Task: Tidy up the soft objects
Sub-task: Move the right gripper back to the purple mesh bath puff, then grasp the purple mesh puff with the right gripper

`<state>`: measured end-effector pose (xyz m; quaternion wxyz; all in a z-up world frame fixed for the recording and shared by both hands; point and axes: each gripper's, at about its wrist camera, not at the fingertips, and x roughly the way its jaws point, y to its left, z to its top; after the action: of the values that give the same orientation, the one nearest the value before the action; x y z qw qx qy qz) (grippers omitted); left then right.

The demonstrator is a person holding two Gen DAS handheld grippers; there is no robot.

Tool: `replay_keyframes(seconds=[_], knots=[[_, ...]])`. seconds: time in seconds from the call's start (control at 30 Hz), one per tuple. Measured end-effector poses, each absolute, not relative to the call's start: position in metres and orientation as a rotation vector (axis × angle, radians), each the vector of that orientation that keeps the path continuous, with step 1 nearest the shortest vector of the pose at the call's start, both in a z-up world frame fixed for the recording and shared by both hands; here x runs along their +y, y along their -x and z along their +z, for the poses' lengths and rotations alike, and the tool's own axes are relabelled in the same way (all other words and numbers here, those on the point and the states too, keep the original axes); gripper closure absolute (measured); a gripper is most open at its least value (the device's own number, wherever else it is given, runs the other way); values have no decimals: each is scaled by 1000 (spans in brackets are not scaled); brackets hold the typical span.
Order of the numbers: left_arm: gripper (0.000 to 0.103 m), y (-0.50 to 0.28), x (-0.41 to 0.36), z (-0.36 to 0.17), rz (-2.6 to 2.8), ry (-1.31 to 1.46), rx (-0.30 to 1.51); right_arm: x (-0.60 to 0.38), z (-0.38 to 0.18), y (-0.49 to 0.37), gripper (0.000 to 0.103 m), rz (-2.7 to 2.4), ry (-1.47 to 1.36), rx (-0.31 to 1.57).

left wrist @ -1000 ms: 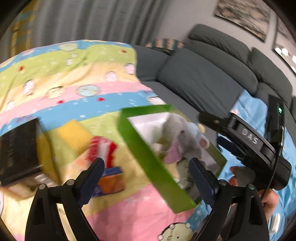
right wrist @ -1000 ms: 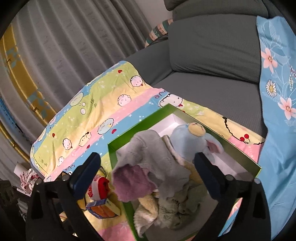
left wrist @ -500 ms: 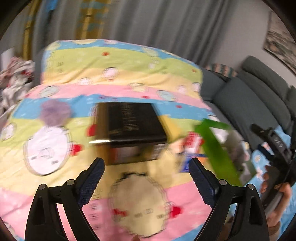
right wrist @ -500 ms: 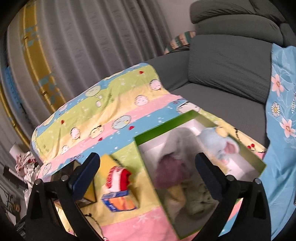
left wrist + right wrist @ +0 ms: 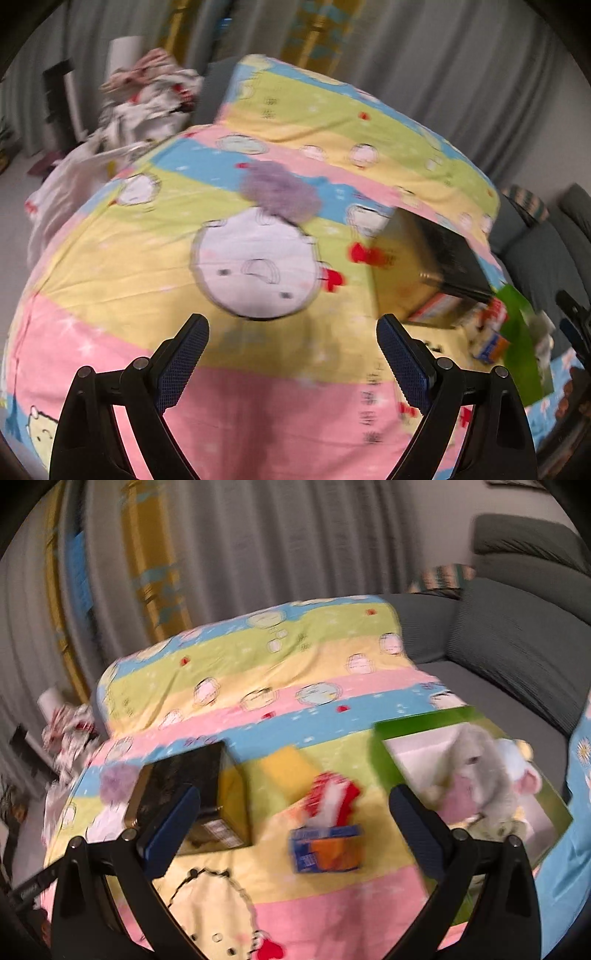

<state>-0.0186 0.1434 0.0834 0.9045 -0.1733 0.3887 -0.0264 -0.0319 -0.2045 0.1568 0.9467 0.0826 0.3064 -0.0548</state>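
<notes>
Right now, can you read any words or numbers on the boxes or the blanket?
None can be read.
Black and gold box: small print on its top and a label low on its side, too blurred.
Blue and orange tissue box: print on the front, too blurred.
Striped blanket: small rows of dark marks like writing, too smeared to read.
Green box of soft toys: no writing shows.

A broad bare stretch of the sheet (image 5: 110, 280) is seen around the purple tuft (image 5: 279, 190), open to approach from the near side. To its right the way is blocked by the black box (image 5: 192, 794), with the tissue box (image 5: 327, 845) and green box (image 5: 413, 723) crowded beyond.
</notes>
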Motion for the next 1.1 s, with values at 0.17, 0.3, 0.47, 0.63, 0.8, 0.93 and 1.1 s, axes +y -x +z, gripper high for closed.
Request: replay_keyframes(seconds=[0.17,0.3,0.47,0.63,0.8,0.93,1.1], knots=[[11,21,184,73,89,382,788,-136,154,11,1,117,-159,707],[11,18,205,66,136,438,807,-58,155,-24,1,341,-165,811],[11,19,223,60,225,421,804,39,138,-76,1,416,-57,907],[11,10,234,46,285,416,874,85,100,-137,3,352,2,1000],[11,12,245,48,292,449,872,109,65,-183,5,266,39,1063],[11,14,252,48,304,468,876,115,42,-206,12,188,74,1085],[11,15,261,47,324,500,882,106,14,-227,31,128,25,1124]])
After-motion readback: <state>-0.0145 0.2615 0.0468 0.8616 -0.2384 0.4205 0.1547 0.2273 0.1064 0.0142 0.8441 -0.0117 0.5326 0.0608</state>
